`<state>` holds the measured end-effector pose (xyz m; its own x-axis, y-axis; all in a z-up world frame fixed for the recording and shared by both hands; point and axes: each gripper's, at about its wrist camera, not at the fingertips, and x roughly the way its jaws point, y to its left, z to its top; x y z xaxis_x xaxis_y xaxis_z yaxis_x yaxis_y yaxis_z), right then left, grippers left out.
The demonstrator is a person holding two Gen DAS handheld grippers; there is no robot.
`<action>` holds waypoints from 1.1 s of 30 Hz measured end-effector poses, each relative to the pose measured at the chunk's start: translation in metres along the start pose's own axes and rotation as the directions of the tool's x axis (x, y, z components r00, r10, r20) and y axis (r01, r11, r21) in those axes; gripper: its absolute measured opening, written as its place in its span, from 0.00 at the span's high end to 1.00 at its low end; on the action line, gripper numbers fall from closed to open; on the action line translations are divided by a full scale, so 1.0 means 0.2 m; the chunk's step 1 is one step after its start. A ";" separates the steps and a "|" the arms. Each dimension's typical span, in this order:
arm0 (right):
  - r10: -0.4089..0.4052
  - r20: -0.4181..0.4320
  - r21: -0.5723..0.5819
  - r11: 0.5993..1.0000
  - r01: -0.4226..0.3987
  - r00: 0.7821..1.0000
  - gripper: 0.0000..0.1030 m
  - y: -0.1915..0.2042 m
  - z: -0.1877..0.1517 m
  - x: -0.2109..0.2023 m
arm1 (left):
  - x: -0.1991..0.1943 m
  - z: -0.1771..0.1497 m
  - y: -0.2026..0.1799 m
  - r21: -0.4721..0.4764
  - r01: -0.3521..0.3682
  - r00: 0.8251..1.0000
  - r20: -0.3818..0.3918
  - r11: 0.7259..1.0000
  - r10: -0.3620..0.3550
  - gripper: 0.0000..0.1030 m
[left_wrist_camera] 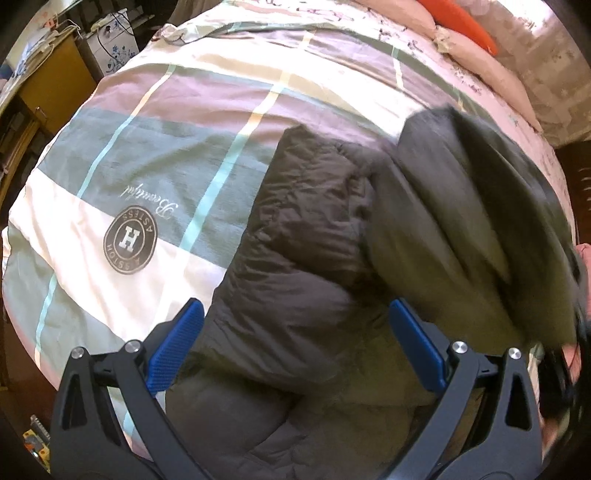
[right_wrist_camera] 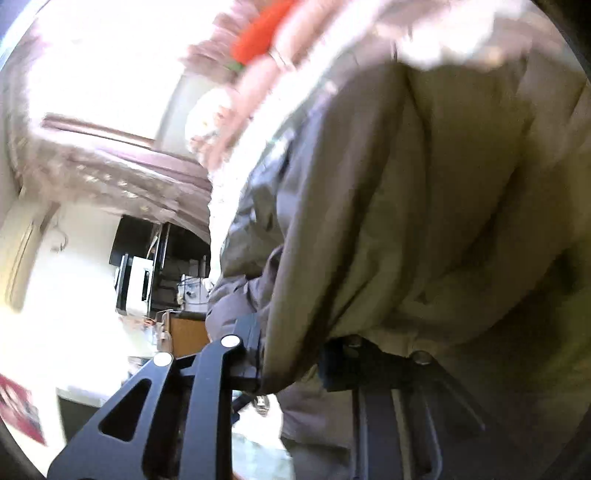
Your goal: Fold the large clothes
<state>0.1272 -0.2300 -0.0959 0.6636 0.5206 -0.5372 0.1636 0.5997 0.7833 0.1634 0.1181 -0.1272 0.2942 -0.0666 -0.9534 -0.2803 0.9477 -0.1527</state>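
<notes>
A large padded jacket (left_wrist_camera: 317, 266), dark grey outside with an olive lining, lies on the striped bed cover (left_wrist_camera: 155, 155). My left gripper (left_wrist_camera: 295, 325) is open just above the jacket's near part, its blue pads (left_wrist_camera: 177, 343) apart on either side of the fabric. In the right wrist view the jacket (right_wrist_camera: 424, 206) is lifted and drapes over my right gripper (right_wrist_camera: 291, 369). Its jaws are shut on a fold of the jacket, and the fingertips are hidden by cloth. The view is motion-blurred.
The bed cover carries a round logo (left_wrist_camera: 131, 240). Pink pillows (left_wrist_camera: 476, 55) and an orange object (left_wrist_camera: 461, 22) lie at the bed's far end. A yellow cabinet (left_wrist_camera: 55, 88) stands left of the bed. Curtains (right_wrist_camera: 122, 166) and shelves (right_wrist_camera: 155, 266) show beyond the right gripper.
</notes>
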 end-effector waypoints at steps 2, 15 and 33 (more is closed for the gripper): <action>-0.007 0.027 -0.089 0.996 0.010 1.000 0.79 -0.03 -0.06 -0.15 | -0.03 0.00 -0.01 0.001 0.029 0.999 0.027 1.000 -0.029 0.02; -0.291 -0.123 0.163 0.937 0.308 0.949 0.04 -0.78 -0.34 -0.44 | 0.06 -0.16 -0.35 0.164 0.292 0.954 -0.122 0.942 -0.274 0.02; -0.282 0.189 -0.103 0.947 0.304 0.941 0.04 -0.38 -0.32 -0.54 | 0.22 -0.59 -0.75 0.468 0.427 0.892 -0.359 0.774 -0.275 0.82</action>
<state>-0.0041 -0.2935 -0.1179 0.7158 0.2061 -0.6672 0.2821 0.7887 0.5463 0.1115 -0.0642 -0.1773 0.0113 -0.4323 -0.9016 0.3359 0.8509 -0.4038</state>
